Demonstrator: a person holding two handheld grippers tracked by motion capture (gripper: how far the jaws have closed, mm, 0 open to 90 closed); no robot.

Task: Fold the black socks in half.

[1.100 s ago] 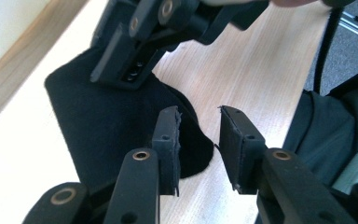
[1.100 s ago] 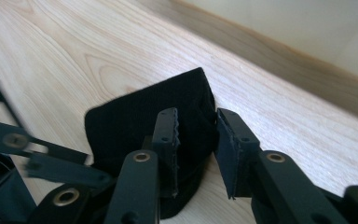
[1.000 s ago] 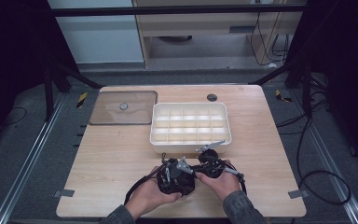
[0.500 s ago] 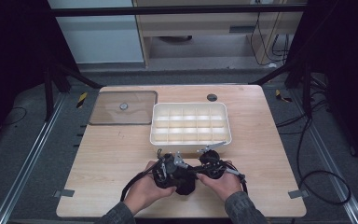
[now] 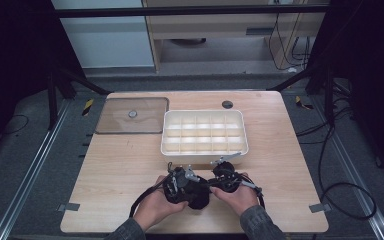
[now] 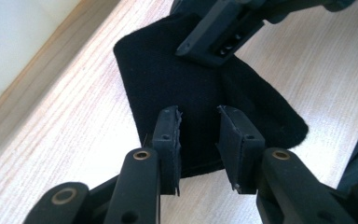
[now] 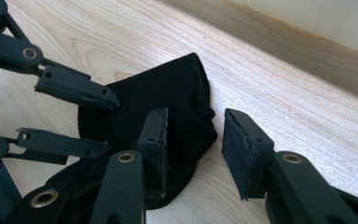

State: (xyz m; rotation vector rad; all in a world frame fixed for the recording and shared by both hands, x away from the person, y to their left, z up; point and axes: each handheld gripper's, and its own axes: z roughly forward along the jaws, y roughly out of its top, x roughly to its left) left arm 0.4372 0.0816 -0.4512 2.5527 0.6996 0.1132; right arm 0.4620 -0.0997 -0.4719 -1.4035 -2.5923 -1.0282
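Cloth (image 6: 200, 107), black and folded, lies flat on the worktop (image 5: 130, 170) near your edge, just in front of the white compartment box (image 5: 204, 132). Your left gripper (image 6: 199, 122) hovers over it, fingers narrowly parted; your right gripper (image 7: 196, 126) straddles its edge, fingers apart, gripping nothing.

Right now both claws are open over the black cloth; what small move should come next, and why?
Probably lower the left claw and shut it on the black cloth. Its jaws stand open astride the cloth's near edge, which lies flat on the table, gripped by neither claw. The right claw, also open, straddles another edge.
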